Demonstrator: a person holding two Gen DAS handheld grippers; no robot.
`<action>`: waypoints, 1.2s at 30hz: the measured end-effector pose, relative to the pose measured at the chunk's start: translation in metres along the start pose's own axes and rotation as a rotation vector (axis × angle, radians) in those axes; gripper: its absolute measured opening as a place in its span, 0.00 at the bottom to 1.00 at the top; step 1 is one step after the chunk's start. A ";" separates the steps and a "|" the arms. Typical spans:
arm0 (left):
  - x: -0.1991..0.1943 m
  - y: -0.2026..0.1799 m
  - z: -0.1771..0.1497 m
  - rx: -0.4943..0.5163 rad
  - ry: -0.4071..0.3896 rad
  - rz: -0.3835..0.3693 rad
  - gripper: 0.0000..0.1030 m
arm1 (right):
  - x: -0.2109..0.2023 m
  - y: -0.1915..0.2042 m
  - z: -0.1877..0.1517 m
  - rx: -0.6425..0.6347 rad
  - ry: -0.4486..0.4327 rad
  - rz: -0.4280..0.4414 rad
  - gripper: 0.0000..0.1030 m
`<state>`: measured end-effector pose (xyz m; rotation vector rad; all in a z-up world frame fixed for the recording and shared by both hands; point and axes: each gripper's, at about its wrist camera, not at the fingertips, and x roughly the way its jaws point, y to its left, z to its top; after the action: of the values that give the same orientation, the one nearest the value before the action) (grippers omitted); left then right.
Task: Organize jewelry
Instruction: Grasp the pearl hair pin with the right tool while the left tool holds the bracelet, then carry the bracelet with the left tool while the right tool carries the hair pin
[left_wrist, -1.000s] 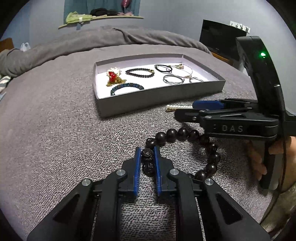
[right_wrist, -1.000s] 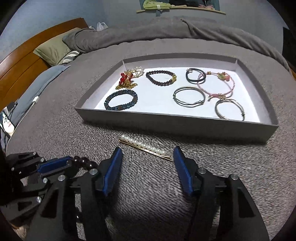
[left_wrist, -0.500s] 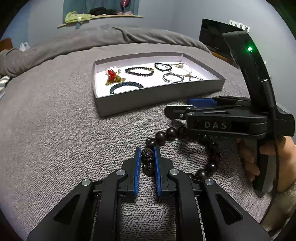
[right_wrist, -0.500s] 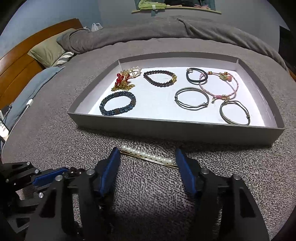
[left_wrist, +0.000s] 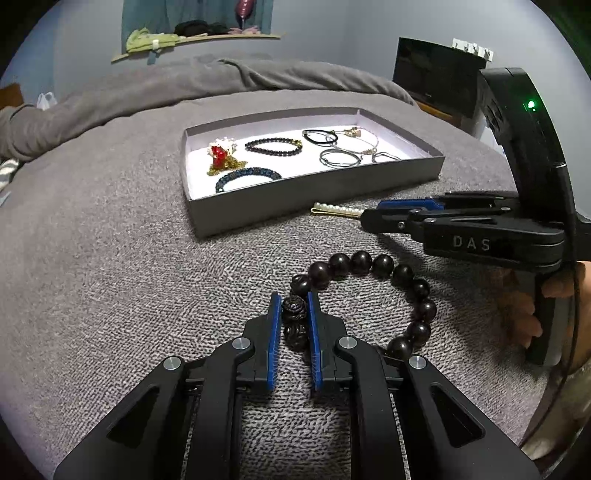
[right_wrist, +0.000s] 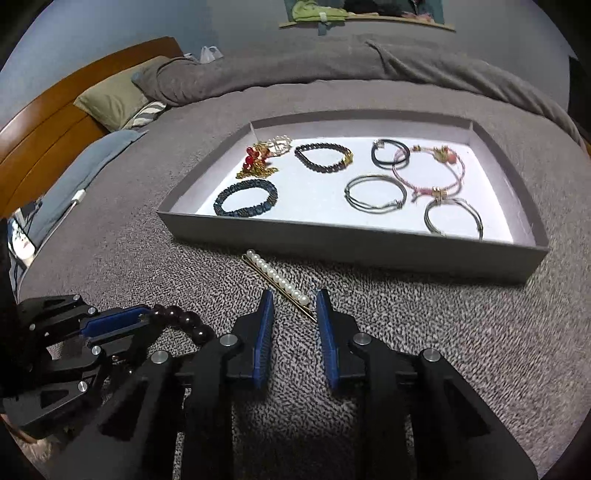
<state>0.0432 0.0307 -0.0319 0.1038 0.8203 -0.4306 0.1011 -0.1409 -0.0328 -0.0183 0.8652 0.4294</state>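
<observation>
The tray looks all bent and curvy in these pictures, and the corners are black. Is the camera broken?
No, not broken. In both wrist views a fisheye lens bends straight edges, so the gray tray bows and the corners go black. In the left wrist view a green light glares on the right gripper. In the right wrist view the pink bracelet looks slightly smeared; the pearl hair clip stays sharp.

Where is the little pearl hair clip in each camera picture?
Left wrist view: the pearl hair clip lies right of centre on the grey blanket, just in front of the tray, its right end hidden behind the right gripper.
Right wrist view: the clip is at centre, slanting down toward the closing fingertips, its near end between them.
Shared landmark: the grey tray of bracelets, right behind the clip in both.
</observation>
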 end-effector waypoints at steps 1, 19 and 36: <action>0.000 0.000 0.000 -0.001 0.001 -0.001 0.15 | 0.000 0.002 0.002 -0.016 -0.008 -0.004 0.37; -0.003 0.003 0.001 -0.004 -0.012 -0.013 0.14 | -0.008 0.027 -0.002 -0.196 0.011 0.027 0.08; -0.066 -0.014 0.062 0.062 -0.240 -0.005 0.14 | -0.062 -0.038 0.026 -0.055 -0.142 -0.062 0.08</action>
<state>0.0406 0.0238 0.0596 0.1051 0.5719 -0.4629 0.0988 -0.1927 0.0239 -0.0644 0.7110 0.3916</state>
